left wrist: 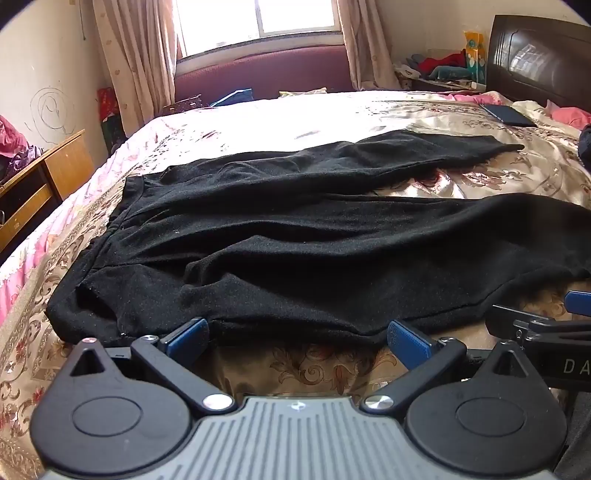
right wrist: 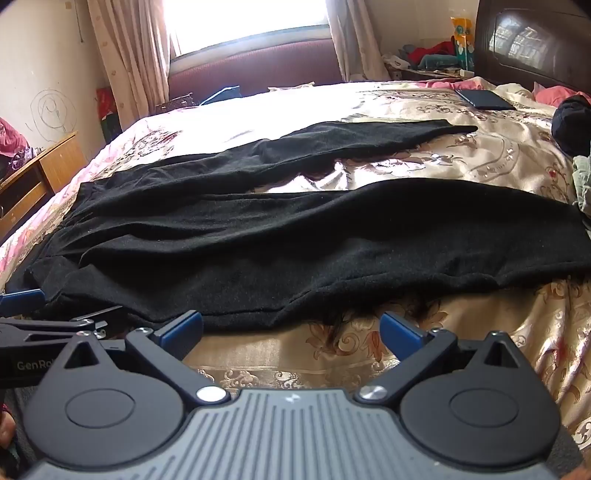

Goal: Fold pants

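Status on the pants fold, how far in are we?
Done: the black pants are laid out flat on the bedspread, legs spread apart, waistband to the left. In hand: nothing held; the left gripper and the right gripper are both open, poised at the near edge of the near leg. Left: every fold; the far leg is not yet stacked with the near one.

Floral bedspread (left wrist: 480, 177) covers the bed. Dark flat tablet-like item (left wrist: 508, 115) lies at two o'clock. Wooden cabinet (left wrist: 37, 192) stands at nine o'clock. Curtained window (left wrist: 258, 22) at twelve o'clock.
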Motion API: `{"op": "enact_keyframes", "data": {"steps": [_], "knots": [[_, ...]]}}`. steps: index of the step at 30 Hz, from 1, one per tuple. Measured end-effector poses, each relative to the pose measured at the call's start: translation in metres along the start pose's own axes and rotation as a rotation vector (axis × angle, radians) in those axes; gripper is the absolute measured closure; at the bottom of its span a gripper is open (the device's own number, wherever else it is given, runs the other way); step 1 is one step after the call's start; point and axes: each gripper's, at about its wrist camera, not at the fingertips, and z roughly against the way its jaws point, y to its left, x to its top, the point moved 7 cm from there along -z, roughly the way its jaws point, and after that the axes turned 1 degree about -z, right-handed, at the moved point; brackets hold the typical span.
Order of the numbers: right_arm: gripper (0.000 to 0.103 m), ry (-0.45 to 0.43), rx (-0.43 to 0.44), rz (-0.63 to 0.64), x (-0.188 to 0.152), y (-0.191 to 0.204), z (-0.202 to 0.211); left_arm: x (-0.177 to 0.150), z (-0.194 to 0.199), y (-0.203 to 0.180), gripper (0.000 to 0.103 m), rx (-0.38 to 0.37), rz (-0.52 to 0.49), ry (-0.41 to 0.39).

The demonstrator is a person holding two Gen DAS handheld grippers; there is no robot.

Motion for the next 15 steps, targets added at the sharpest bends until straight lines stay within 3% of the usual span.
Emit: {"op": "enact_keyframes", "data": {"steps": [15], "knots": [[0.002,0.004,0.003,-0.003,-0.0006,0.0003,-0.0013,-0.004,-0.0011,0.0016,0.0,-0.004,0.003,-0.001]]}}
